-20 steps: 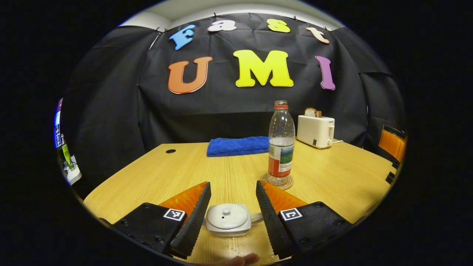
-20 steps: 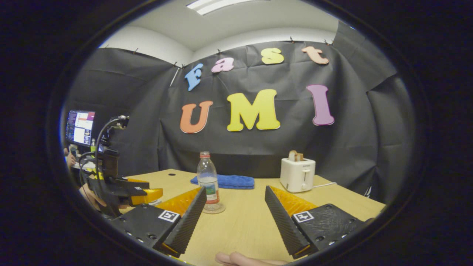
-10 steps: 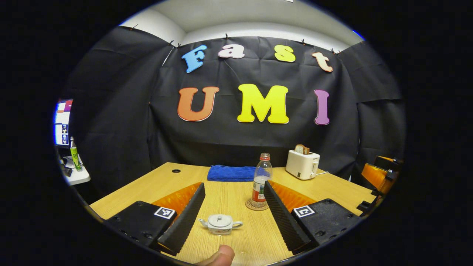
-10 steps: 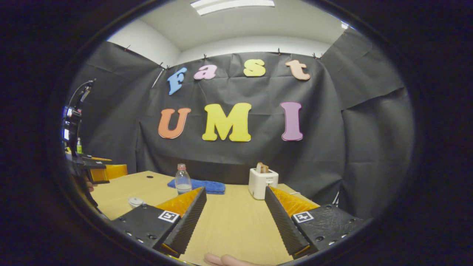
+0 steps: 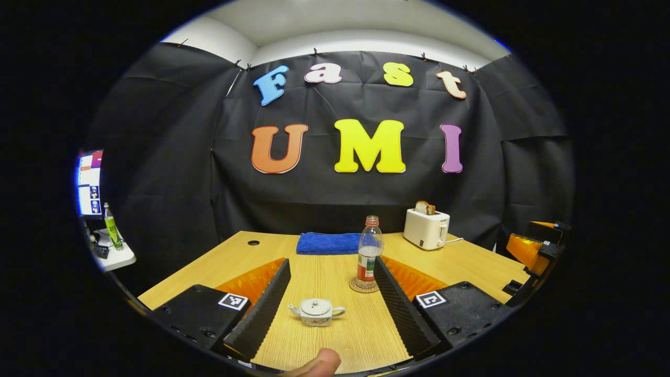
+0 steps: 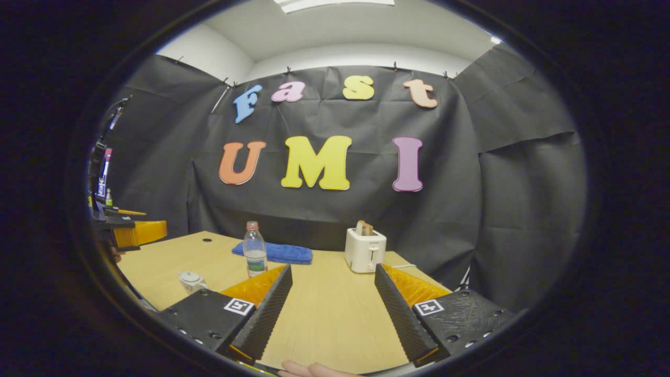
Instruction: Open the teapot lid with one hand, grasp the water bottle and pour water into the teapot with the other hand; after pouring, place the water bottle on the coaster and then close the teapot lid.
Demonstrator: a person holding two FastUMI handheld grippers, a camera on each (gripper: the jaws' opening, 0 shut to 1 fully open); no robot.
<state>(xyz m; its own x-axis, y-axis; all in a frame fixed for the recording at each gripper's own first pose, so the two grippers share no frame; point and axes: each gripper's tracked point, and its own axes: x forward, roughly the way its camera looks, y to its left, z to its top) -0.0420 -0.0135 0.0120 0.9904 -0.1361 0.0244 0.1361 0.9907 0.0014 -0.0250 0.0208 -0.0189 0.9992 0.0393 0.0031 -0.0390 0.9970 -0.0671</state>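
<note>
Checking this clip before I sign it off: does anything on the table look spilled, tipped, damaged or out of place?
Nothing stands out. The teapot sits upright with its lid on, the water bottle stands upright on the coaster, and the table around them looks dry. Both claws, left and right, are open and hold nothing.

Small white teapot [image 5: 316, 312] sits upright on the near part of the surface [image 5: 324, 272], lid [image 5: 316, 304] on, spout left, handle right. Just beyond it to the right, the clear water bottle [image 5: 369, 252], red-capped, partly filled, stands upright on a round coaster [image 5: 364, 286].
</note>
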